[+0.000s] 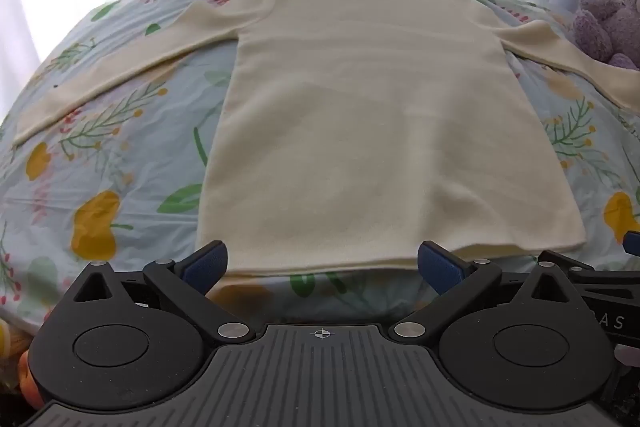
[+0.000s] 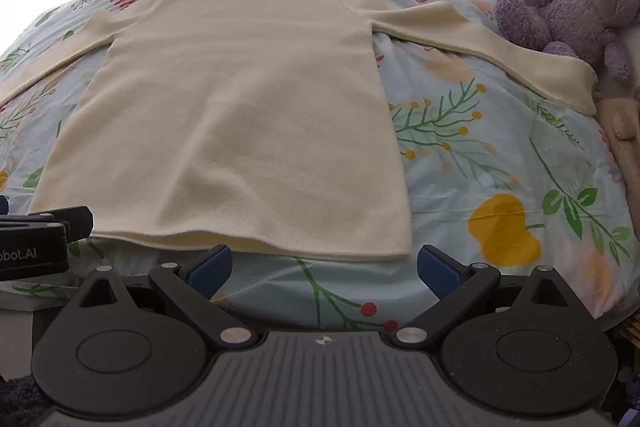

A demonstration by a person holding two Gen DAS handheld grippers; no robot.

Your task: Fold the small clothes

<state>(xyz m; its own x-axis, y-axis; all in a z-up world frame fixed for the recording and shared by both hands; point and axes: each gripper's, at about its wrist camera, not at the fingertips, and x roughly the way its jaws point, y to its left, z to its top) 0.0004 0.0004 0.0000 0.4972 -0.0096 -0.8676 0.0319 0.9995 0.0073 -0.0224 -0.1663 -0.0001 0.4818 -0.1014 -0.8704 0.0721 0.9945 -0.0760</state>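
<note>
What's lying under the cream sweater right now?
The cream sweater lies flat on a floral bedsheet, which shows all around it. Whatever sits beneath the body and sleeves is covered, so it cannot be seen. Nothing lies on top.

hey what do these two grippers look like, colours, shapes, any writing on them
Both match. The left gripper and right gripper have black linkage arms with silver pivot pins, blue textured finger pads, round black discs either side, and a ribbed grey body with a small crosshair mark. White lettering ending "bot.AI" shows on the left one's side.
</note>
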